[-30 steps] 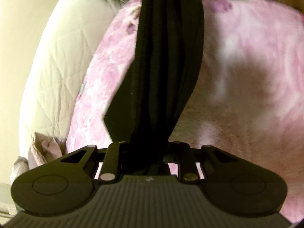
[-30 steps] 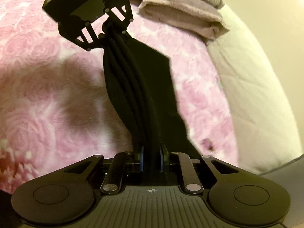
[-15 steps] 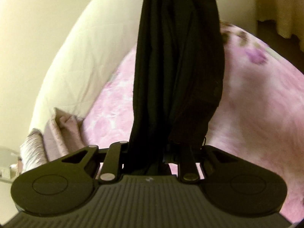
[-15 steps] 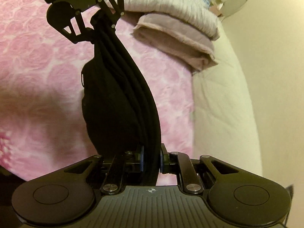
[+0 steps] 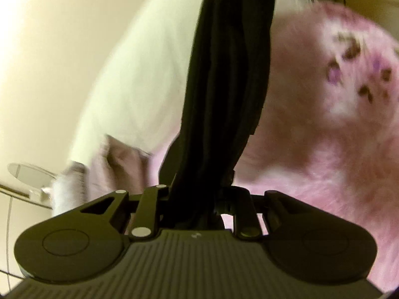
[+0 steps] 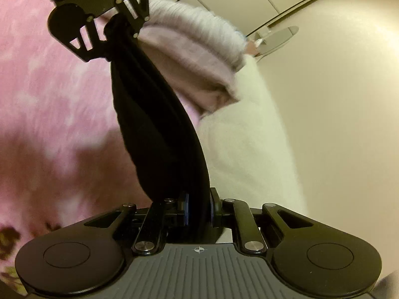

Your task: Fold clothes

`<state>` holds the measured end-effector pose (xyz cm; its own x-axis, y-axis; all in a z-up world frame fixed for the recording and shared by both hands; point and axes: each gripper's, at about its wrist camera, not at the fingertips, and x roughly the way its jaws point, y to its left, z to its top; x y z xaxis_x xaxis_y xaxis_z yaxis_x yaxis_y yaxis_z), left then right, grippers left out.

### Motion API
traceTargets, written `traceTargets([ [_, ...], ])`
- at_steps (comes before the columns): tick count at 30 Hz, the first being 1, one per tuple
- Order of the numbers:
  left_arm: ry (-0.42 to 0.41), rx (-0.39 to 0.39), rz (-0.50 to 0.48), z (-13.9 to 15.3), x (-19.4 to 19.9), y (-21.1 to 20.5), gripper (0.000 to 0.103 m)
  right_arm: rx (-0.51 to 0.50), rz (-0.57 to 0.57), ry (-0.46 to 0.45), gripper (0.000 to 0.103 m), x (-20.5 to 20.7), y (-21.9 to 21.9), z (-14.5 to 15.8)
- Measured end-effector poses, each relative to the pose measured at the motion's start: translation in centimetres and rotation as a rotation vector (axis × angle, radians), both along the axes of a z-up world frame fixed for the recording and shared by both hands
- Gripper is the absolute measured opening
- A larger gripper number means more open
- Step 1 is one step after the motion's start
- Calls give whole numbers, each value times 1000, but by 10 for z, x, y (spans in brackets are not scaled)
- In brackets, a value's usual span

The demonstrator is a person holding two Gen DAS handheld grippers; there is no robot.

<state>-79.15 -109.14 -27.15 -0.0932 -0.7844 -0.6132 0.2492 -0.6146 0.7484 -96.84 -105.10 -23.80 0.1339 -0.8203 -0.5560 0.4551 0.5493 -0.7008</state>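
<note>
Clamping black garment (image 6: 159, 134), both hand-held grippers

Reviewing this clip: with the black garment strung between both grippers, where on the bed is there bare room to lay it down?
The pink floral blanket lies bare on the side of the black garment away from the wall. The folded pile by the white quilted edge crowds the wall side. The left gripper and right gripper both clamp the garment.
</note>
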Motion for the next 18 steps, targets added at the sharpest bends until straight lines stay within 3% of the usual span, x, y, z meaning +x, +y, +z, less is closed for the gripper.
traceTargets([
  [4,-50,96,-5,-80,-15,31,21,147,19,20,13,-17,13,-93],
  [6,-58,83,-20,-97,-14,52,24,178,85,9,13,-23,27,-109],
  [10,-65,124,-16,-104,-14,67,34,212,88,-2,21,-30,44,-120],
  [18,-45,234,38,-71,-5,69,34,327,-22,-58,31,-38,48,-94],
])
